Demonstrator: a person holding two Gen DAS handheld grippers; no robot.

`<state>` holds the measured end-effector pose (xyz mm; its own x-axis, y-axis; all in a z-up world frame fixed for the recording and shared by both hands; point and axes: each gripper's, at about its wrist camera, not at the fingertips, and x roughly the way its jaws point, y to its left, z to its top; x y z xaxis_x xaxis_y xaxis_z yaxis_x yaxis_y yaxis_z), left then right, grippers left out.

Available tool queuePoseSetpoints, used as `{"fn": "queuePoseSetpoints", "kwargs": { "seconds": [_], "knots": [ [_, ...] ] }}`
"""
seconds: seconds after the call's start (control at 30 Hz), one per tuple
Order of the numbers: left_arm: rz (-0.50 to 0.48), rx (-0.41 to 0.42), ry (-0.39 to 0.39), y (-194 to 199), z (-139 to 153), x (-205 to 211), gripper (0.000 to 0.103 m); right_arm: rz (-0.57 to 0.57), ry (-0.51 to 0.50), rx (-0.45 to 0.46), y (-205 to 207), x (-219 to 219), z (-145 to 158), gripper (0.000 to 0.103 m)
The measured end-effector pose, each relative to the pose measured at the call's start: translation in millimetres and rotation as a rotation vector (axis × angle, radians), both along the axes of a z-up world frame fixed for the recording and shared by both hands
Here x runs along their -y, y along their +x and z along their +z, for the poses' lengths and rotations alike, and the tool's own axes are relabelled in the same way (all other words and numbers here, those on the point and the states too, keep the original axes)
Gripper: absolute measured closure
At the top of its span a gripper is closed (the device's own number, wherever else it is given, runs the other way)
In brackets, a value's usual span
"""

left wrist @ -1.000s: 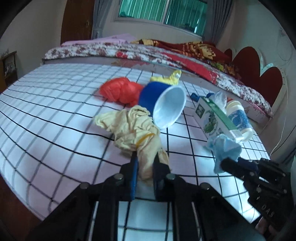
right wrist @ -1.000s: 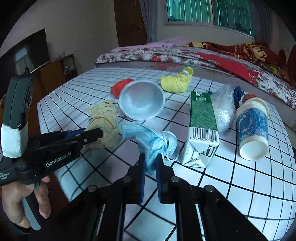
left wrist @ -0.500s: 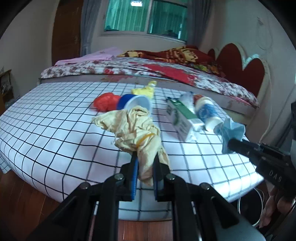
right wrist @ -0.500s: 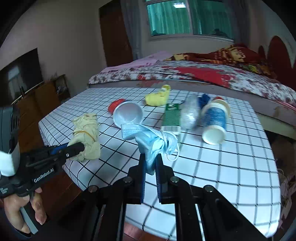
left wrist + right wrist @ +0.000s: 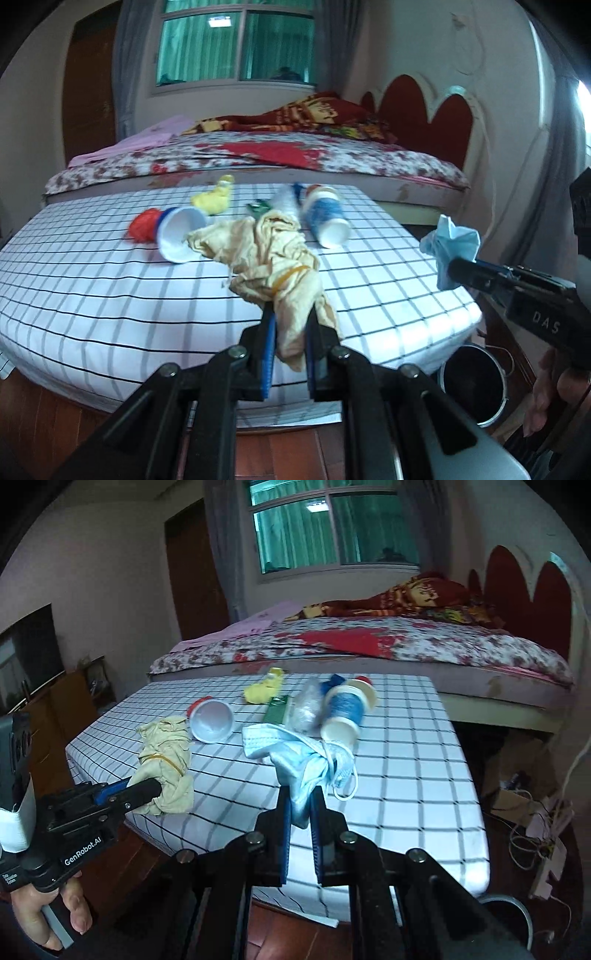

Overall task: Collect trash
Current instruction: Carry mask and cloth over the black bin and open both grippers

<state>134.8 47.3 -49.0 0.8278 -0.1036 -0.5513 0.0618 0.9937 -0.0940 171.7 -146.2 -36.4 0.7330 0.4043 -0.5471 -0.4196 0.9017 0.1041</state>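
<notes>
The left hand-held gripper [image 5: 290,332] is clamping a crumpled cream-coloured cloth [image 5: 273,258] bound with a yellow rubber band, its blue-lined jaws pressed tight on the lower end so the bundle is hanging clear above the near edge of the surface [image 5: 110,295]. In the right wrist view the same cloth [image 5: 166,760] is showing at the tip of that gripper [image 5: 147,788], with a person's hand [image 5: 48,915] wrapping the handle below.

The right hand-held gripper [image 5: 300,812] is pinching a light blue face mask [image 5: 295,753], jaws nearly together on the fabric, one ear loop dangling to the right. From the left wrist view the mask [image 5: 452,247] is sitting at the tip of the right gripper [image 5: 456,267], out past the right edge of the surface and above a dark metal bin [image 5: 472,384] standing on the wooden floor [image 5: 288,454].

Lying on the checked surface are a white cup with a blue outside [image 5: 179,236], a red wad [image 5: 142,229] touching it, a yellow wad [image 5: 214,197] farther back, a green carton [image 5: 277,710], a crumpled clear plastic bag [image 5: 306,705] and a blue-patterned paper cup [image 5: 327,221] on its side. A bed [image 5: 295,158] with a floral cover is standing just behind.
</notes>
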Motion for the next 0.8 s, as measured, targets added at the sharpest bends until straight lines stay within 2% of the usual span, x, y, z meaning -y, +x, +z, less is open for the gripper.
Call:
{"fn": "queuePoseSetpoints", "kwargs": {
  "seconds": [0.47, 0.8],
  "knots": [
    [-0.236, 0.001, 0.009, -2.4, -3.6, 108.9, 0.089, -0.194, -0.009, -0.006, -24.6, 106.7, -1.2, 0.093],
    [-0.421, -0.042, 0.024, -4.5, -18.6, 182.3, 0.089, -0.328, -0.017, -0.069, -40.8, 180.6, -25.7, 0.093]
  ]
}}
